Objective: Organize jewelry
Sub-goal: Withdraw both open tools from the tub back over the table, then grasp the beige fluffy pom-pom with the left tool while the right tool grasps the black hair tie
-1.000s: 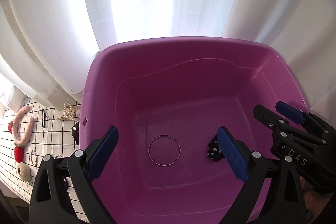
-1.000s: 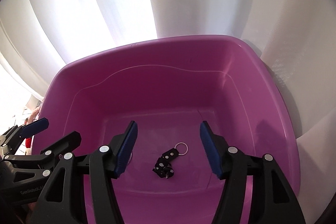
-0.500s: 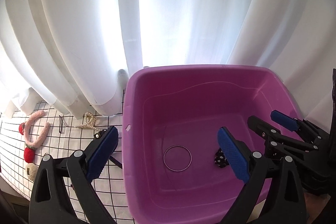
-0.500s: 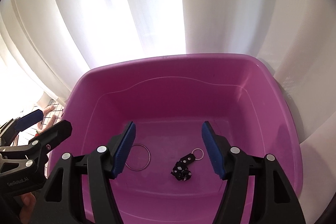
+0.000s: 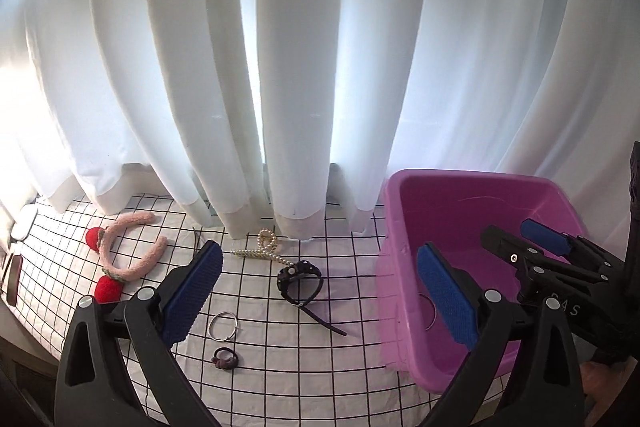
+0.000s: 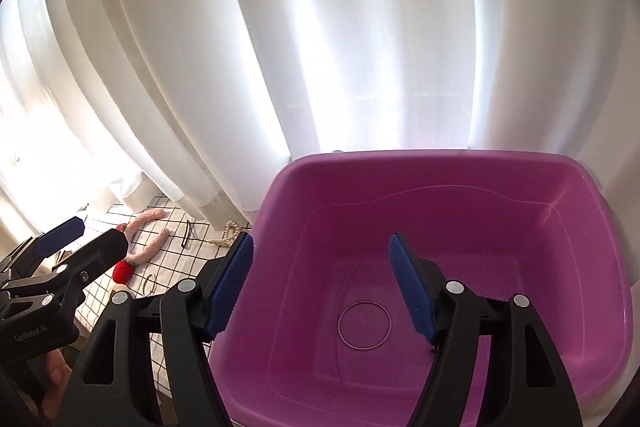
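From the left wrist view, the left tongs (image 5: 318, 289) stand wide apart with nothing between their blue pads, raised over the bench (image 5: 352, 359) covered in a white cloth with a black grid. Taking the purple plastic tub (image 5: 472, 187) as landmark: to its left, near its wall, lies a black wristwatch with a trailing strap (image 5: 301, 277); beyond that, toward the white curtain (image 5: 280, 67), a pearl-beaded hair clip (image 5: 262, 247); farther left a thin silver bangle (image 5: 223, 325), a small dark hair tie (image 5: 225, 353), and farthest from the tub a pink fuzzy headband with red pom-poms (image 5: 128, 251). The right tongs (image 5: 532, 247) show over the tub's right side. My reading is that the step in hand is fetching another loose piece, probably the watch, the nearest one; that calls for lowering the left tongs and closing across the watch body, not the limp strap. From the right wrist view, the right tongs (image 6: 322, 283) also gape wide and carry nothing, poised over the tub's near-left rim. A thin metal ring (image 6: 364, 324) lies flat on the tub floor near the centre. Room is generous above the bench to the tub's left; the tub's tall left wall and the curtain hem behind are the edges to clear.
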{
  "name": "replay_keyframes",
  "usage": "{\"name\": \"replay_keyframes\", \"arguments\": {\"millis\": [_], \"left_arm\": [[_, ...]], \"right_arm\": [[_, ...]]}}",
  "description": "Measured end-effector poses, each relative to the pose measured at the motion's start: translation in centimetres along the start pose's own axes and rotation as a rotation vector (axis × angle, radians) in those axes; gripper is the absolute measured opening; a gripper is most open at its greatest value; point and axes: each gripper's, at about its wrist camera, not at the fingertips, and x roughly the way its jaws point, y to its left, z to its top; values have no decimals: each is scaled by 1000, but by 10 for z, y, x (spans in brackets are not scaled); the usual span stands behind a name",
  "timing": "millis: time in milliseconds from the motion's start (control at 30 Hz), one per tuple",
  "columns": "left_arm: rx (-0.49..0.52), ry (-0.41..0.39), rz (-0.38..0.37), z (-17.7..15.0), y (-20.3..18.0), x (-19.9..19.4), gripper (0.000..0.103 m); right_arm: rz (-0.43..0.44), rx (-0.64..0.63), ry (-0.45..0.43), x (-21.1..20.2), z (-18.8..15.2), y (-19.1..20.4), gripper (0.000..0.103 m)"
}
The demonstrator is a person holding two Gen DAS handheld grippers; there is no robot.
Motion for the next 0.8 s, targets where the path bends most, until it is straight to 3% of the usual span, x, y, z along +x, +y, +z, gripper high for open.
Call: {"name": "replay_keyframes", "arguments": {"millis": [467, 600, 800], "left_arm": [[-115, 57, 145, -47, 177, -18, 97], [-123, 75, 200, -60, 228, -20, 97], [-134, 114, 224, -79, 294, -13, 97]], "right_arm": [[68, -96, 1, 23, -24, 147, 68], [63, -88, 6, 30, -36, 184, 68], [34, -62, 55, 52, -67, 229, 68]]}}
